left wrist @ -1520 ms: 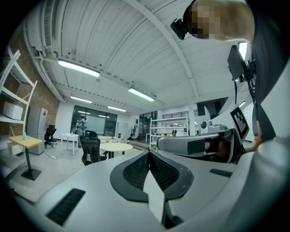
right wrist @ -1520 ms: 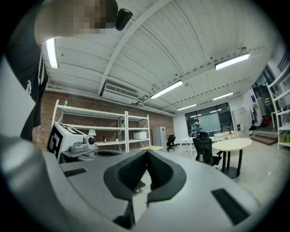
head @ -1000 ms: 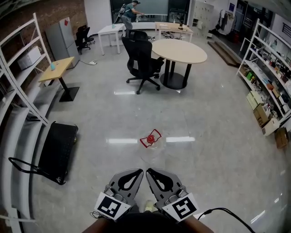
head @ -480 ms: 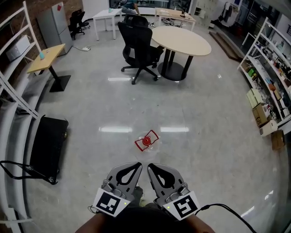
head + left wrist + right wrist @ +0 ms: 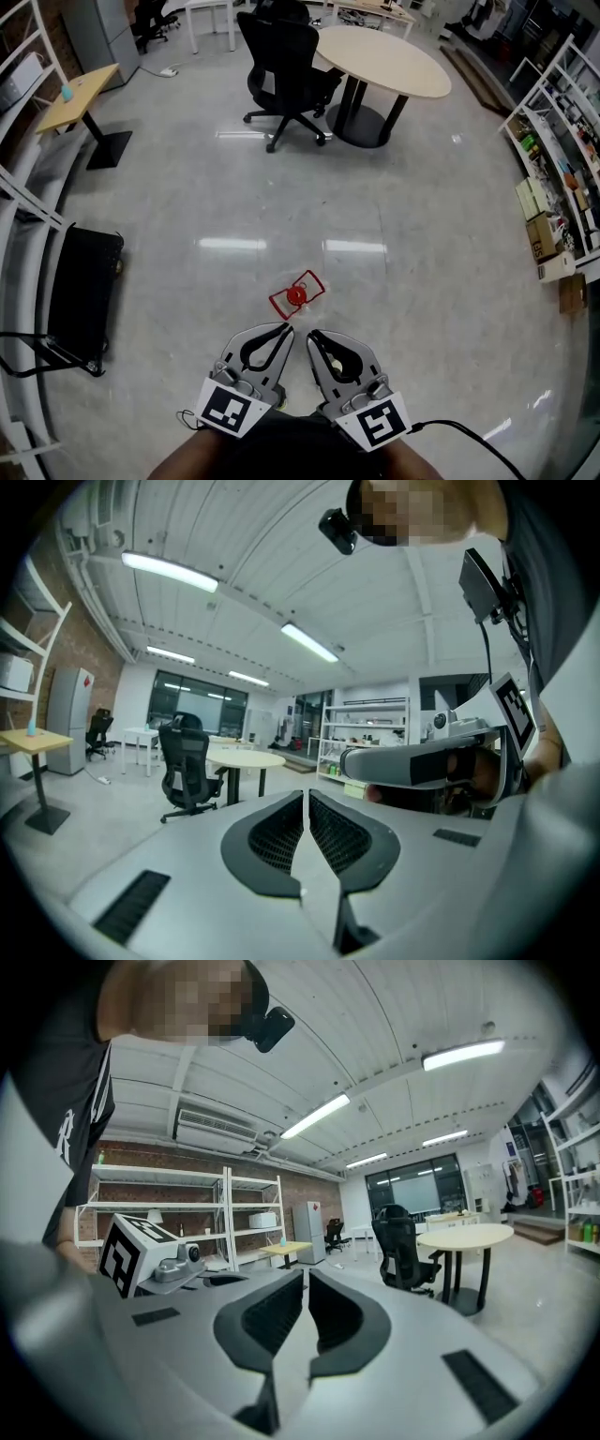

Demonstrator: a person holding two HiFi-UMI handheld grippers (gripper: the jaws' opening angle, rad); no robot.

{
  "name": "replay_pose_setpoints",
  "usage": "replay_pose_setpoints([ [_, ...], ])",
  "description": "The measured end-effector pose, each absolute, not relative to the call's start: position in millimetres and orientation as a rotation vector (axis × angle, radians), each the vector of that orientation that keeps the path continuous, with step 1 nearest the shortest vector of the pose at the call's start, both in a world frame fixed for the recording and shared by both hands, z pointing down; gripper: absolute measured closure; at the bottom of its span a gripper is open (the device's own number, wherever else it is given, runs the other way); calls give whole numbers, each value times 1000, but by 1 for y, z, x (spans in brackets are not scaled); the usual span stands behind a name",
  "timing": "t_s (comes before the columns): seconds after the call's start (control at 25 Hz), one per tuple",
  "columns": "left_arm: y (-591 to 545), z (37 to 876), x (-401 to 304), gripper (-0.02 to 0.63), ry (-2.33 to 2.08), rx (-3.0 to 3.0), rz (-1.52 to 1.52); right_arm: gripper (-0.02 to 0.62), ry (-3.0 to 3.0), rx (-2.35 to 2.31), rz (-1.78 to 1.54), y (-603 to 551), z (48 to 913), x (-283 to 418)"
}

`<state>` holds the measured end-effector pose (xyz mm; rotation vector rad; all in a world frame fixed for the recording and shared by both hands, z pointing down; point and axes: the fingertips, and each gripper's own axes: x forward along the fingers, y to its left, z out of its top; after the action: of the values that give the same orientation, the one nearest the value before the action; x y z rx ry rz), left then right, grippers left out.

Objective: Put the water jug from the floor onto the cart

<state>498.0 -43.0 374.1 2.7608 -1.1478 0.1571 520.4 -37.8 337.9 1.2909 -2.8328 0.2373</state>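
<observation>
In the head view the water jug (image 5: 296, 295) stands on the shiny floor, a clear body seen from above with a red cap and red handle. The black flat cart (image 5: 80, 291) sits at the left by the white rack, well apart from the jug. My left gripper (image 5: 284, 328) and right gripper (image 5: 312, 335) are side by side just short of the jug, both shut and empty. In the left gripper view the left gripper (image 5: 307, 794) has its jaws together. The right gripper (image 5: 306, 1274) looks the same in its own view. Neither gripper view shows the jug.
A black office chair (image 5: 281, 66) and a round table (image 5: 384, 61) stand farther ahead. Stocked shelves (image 5: 562, 141) line the right side, a white rack (image 5: 28, 206) the left, with a small desk (image 5: 75, 94) beyond. A cable (image 5: 469, 441) trails from my right gripper.
The whole view has moved forward across the floor. The jug now lies closer to my two grippers, which stayed shut and side by side and sank lower.
</observation>
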Motion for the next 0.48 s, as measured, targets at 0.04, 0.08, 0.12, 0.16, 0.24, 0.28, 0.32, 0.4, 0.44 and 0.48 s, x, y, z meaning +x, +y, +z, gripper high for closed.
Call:
replay_pose_setpoints([
  [0.04,-52,396,498,606,-1168,2734,161,592,-2825,1274,247,-47,358,523],
  [0.08,-61,420,498,606,-1190,2703,167,592,-2814,1261,257,-56,381,526],
  [0.12,-69,449,498,606,-1211,2667,177,592,-2801,1252,266,-66,406,530],
  [0.16,-77,479,498,606,-1231,2629,190,592,-2786,1246,275,-75,432,534],
  [0.24,-93,541,495,604,-1271,2559,217,592,-2761,1233,285,-95,486,542],
  [0.28,-101,572,492,603,-1292,2530,228,591,-2750,1224,281,-105,514,544],
  [0.32,-110,602,489,592,-1315,2502,236,587,-2741,1210,278,-115,542,547],
  [0.4,-123,660,483,565,-1362,2447,249,567,-2719,1180,282,-132,602,551],
  [0.44,-128,688,480,561,-1381,2421,258,557,-2707,1171,288,-139,631,553],
  [0.48,-132,714,477,555,-1396,2396,269,551,-2693,1165,292,-146,658,556],
])
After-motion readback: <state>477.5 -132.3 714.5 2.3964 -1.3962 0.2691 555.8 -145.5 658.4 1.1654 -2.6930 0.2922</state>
